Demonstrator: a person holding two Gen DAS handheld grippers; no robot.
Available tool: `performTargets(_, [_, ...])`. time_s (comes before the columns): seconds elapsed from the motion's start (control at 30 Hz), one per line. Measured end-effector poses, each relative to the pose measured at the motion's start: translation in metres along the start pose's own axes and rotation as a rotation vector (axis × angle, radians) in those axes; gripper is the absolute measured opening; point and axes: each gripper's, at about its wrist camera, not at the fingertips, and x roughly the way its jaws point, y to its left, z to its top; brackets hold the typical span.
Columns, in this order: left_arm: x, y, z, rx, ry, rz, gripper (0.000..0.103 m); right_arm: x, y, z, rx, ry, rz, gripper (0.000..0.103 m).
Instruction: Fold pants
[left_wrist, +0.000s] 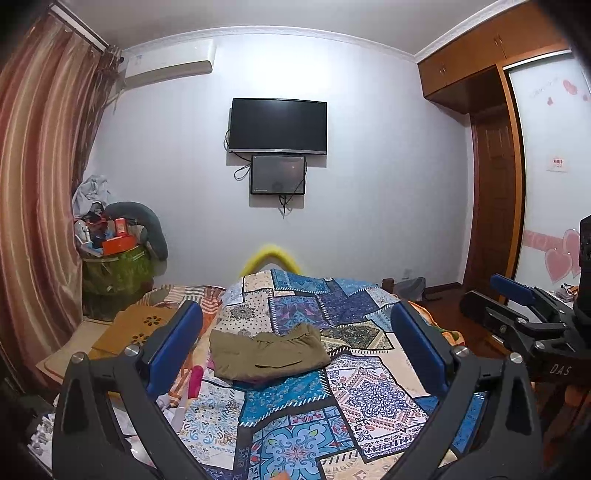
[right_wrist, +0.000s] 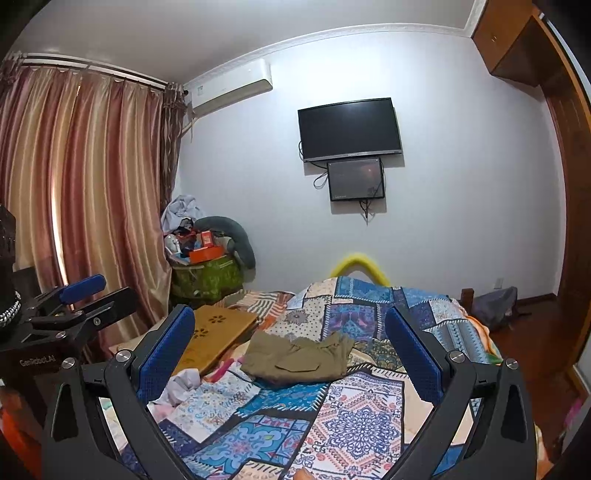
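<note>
Olive-green pants (left_wrist: 267, 356) lie folded in a compact bundle on the patchwork bedspread (left_wrist: 354, 398); they also show in the right wrist view (right_wrist: 301, 360). My left gripper (left_wrist: 295, 347) is open and empty, held above the bed on the near side of the pants, clear of them. My right gripper (right_wrist: 290, 347) is also open and empty, held likewise back from the pants. Each gripper shows at the edge of the other's view: the right one (left_wrist: 517, 302) and the left one (right_wrist: 85, 295).
A tan wooden lap board (right_wrist: 218, 332) lies on the bed to the left of the pants, with white and pink cloth (right_wrist: 184, 384) near it. A cluttered green basket (right_wrist: 207, 273) stands by the curtain (right_wrist: 74, 192). A wardrobe (left_wrist: 495, 155) is at right.
</note>
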Motion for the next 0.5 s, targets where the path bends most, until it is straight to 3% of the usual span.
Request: performTargets(0.5, [0.0021, -0.0008, -0.0026, 0.006, 0.010, 0.009, 0.103, 0.0031, -0.0017, -0.0001, 0.002, 0.003, -0.004, 0.102])
